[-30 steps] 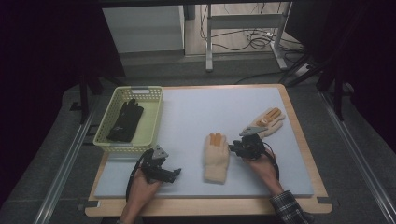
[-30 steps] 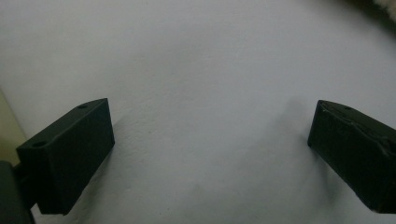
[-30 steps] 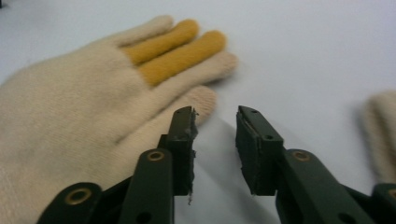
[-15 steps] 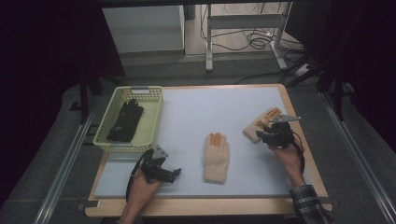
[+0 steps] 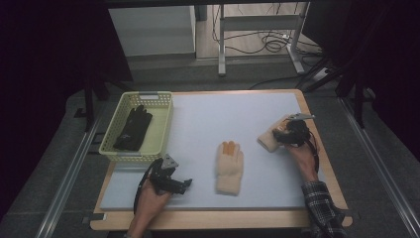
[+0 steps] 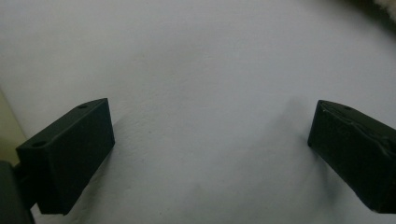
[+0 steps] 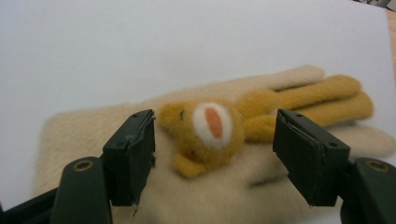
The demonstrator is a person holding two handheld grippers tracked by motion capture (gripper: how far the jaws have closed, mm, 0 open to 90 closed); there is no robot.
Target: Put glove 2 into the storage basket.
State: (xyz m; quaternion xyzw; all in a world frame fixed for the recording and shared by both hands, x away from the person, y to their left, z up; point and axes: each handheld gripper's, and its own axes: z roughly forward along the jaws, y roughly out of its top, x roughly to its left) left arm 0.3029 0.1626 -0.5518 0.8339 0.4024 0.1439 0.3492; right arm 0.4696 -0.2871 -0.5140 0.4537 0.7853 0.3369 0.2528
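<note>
The right hand-held gripper [image 7: 214, 154] hovered over the cream glove [image 7: 140, 196], its jaws just opened wide and holding nothing. The left hand-held gripper [image 6: 210, 154] gaped above the surface [image 6: 196, 60].

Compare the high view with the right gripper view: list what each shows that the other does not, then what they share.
High view alone: the yellow basket holding a black glove, a second cream glove lying mid-mat, and the left gripper low on the mat.

Right gripper view alone: an orange animal face sewn on the glove's back, sitting between the wide-apart jaws, which have just been opening.

Both: the right gripper over the cream glove with orange fingers on the pale mat.
</note>
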